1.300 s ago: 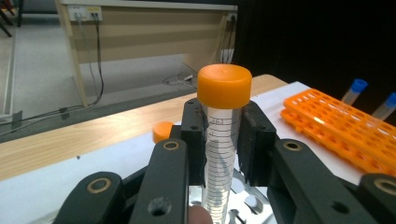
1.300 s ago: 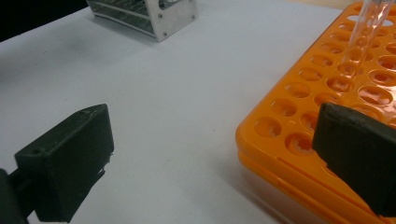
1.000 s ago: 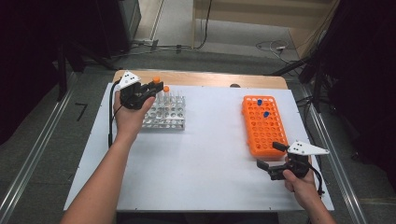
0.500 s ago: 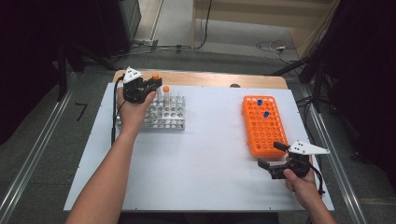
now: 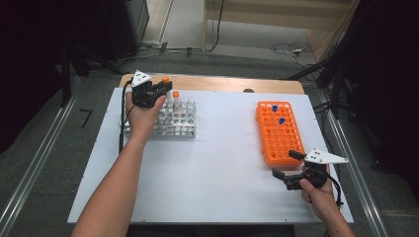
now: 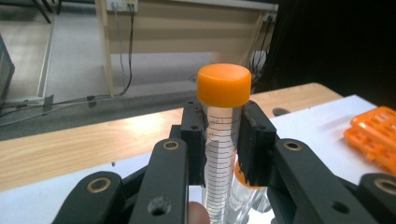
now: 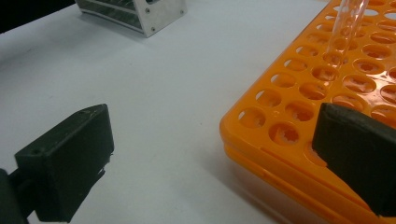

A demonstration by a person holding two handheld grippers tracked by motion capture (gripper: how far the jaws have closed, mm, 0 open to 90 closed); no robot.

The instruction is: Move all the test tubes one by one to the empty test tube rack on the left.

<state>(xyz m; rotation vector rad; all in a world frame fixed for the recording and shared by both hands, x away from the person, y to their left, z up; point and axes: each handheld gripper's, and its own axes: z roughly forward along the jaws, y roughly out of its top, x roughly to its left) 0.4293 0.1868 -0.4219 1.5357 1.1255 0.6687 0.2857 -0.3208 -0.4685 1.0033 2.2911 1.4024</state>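
Observation:
My left gripper is shut on a clear graduated tube with an orange cap, held upright over the far left corner of the metal rack. In the left gripper view the pads clamp the tube just below its cap, and my left gripper stands above a second orange-capped tube in the rack. That second tube stands in the rack's far row. My right gripper rests open at the near corner of the orange rack, with nothing between its jaws.
Two blue-capped tubes stand at the far end of the orange rack; a clear tube rises from it. The white table ends in a wooden strip at the far edge. The metal rack's corner lies far off.
My left gripper, still holding the orange-capped tube, has shifted a little toward the far edge of the metal rack. The right hand has not moved.

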